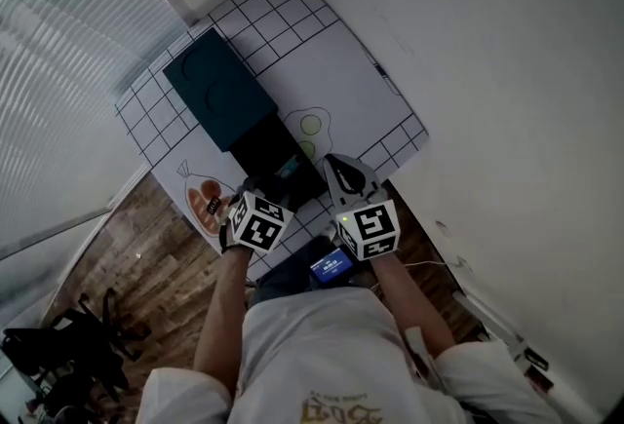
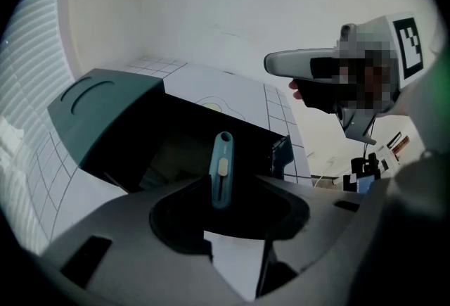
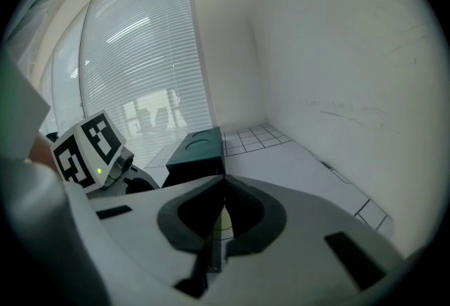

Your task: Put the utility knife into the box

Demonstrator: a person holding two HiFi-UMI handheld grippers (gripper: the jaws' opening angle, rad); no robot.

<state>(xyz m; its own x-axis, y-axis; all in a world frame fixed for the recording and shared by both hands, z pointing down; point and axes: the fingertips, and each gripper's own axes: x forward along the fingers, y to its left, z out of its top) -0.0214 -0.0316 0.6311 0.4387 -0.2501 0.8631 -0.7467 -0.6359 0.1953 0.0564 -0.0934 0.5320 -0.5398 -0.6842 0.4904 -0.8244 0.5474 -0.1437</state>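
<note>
A dark teal box stands on the checkered mat with its lid (image 1: 219, 86) swung back and its black inside (image 1: 278, 164) showing. My left gripper (image 1: 265, 193) hovers over the near end of that opening. In the left gripper view a blue utility knife (image 2: 221, 169) stands upright between the jaws of the left gripper (image 2: 233, 182), above the box's dark inside (image 2: 179, 150). The knife lies against the left finger, with a gap to the right one. My right gripper (image 1: 341, 174) hangs beside the box. Its jaws (image 3: 223, 200) are shut with nothing in them.
The mat (image 1: 336, 71) has printed food pictures, an egg (image 1: 310, 124) and bread (image 1: 207, 200). A thin dark pen-like thing (image 1: 387, 79) lies at its right edge. A white wall runs to the right, window blinds (image 1: 58, 52) to the left. A small blue screen (image 1: 331, 266) sits at the person's waist.
</note>
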